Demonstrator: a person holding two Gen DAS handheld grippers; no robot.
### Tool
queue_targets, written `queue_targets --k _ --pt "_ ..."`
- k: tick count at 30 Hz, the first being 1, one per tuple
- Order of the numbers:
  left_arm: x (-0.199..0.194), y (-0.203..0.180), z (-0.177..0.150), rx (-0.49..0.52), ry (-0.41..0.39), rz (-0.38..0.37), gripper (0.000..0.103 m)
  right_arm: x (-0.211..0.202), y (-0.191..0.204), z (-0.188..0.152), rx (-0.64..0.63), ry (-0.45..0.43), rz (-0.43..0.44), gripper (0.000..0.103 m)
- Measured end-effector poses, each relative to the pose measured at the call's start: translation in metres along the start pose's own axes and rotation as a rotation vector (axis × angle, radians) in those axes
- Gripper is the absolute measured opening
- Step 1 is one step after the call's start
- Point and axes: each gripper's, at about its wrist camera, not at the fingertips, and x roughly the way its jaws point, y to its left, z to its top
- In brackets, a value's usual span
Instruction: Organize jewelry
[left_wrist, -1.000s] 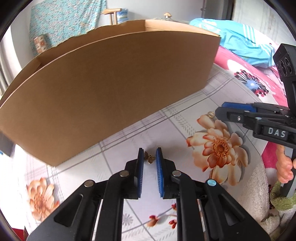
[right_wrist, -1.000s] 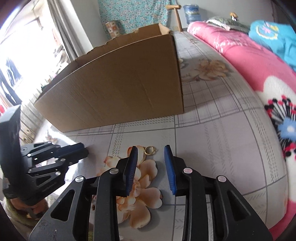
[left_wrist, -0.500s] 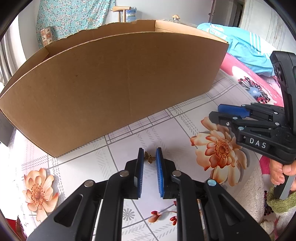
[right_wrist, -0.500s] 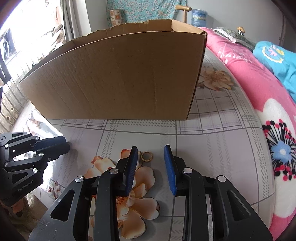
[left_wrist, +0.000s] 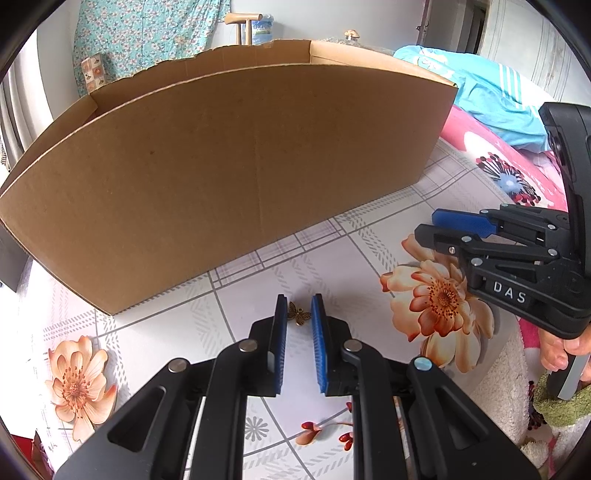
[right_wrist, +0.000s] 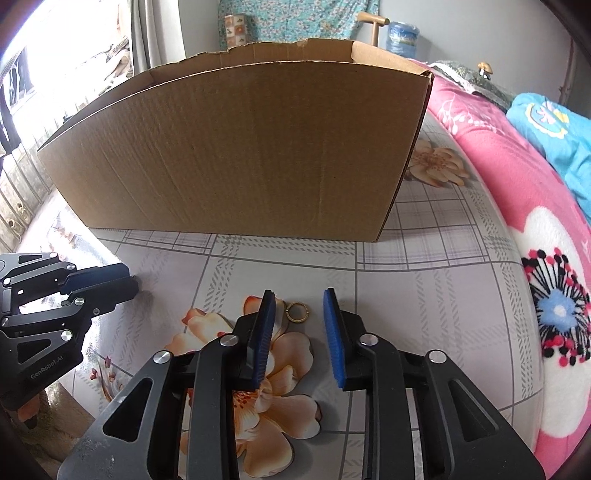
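Seen from the left wrist, the left hand-held gripper (left_wrist: 298, 314) is held low over the flower-printed desk (left_wrist: 369, 258), its jaws narrowly parted and closed on nothing. A small bronze butterfly charm (left_wrist: 298, 314) lies flat on the cloth between the blue pads (left_wrist: 281, 332), close to the tips and touching neither. A large open cardboard box (left_wrist: 221, 166) stands just behind it, and the right hand-held gripper (left_wrist: 436, 230) is seen at the right, over an orange flower. From the right wrist, that gripper (right_wrist: 298, 317) is shown with its jaws somewhat wider, likewise empty, and a small gold ring (right_wrist: 297, 312) lies flat on the desk between the pads, nearer the left one and at the edge of the printed flower. The left gripper is visible at the far left. Both pieces are judged to be lined up for a pinch, presumably before being carried over the box wall. To do this well, the tips should be lowered until they all but touch the cloth, since both pieces are thin and flat and could be skated over. The ring would best be centred before closing, so that it is not pushed sideways by the nearer pad. Closing should be slow and even, and the lift should clear the box rim before either piece is released.
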Motion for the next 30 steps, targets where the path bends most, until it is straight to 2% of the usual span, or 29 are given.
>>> queue_targets --k 5,24,30 --pt "0.0 -0.001 0.0 0.002 0.0 0.007 0.013 0.001 0.001 0.0 0.004 0.001 -0.002 0.011" --pt "0.001 -0.003 0.0 0.0 -0.011 0.008 0.013 -0.005 -0.021 -0.001 0.088 -0.005 0.062 0.01" --pt "-0.002 0.012 -0.002 -0.051 -0.028 -0.056 0.013 -0.014 -0.022 -0.001 0.098 -0.022 0.081 0.01"
